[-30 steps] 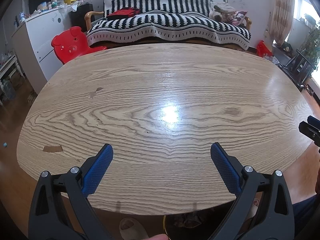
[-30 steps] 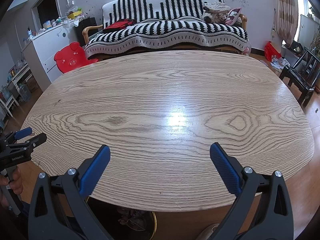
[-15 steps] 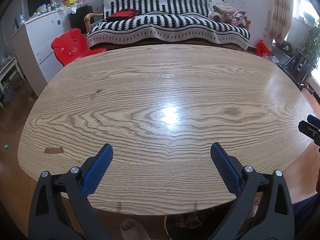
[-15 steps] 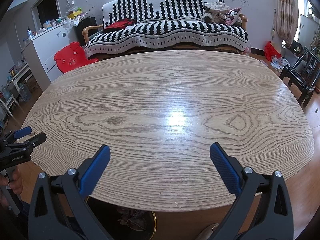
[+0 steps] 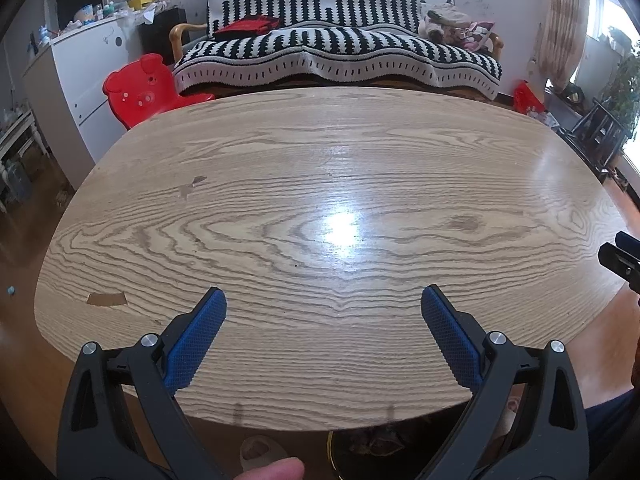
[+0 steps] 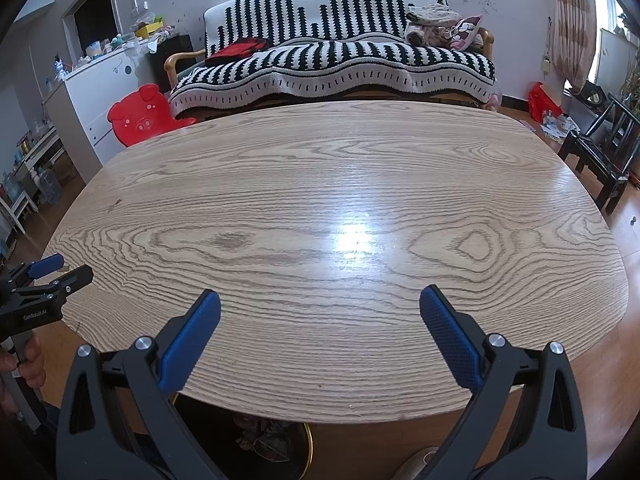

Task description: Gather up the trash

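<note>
A round dark bin (image 6: 309, 442) with a thin gold rim stands upright on the floor, under the near edge of the table (image 5: 320, 152), which hides most of it. Crumpled brownish trash (image 6: 260, 436) lies inside, piled below the rim; what the pieces are is too dim to tell. On the tabletop near its left edge lies a flat brown patch (image 5: 106, 299), four-sided and slightly curved; whether it is a loose scrap or a mark in the wood cannot be told.
</note>
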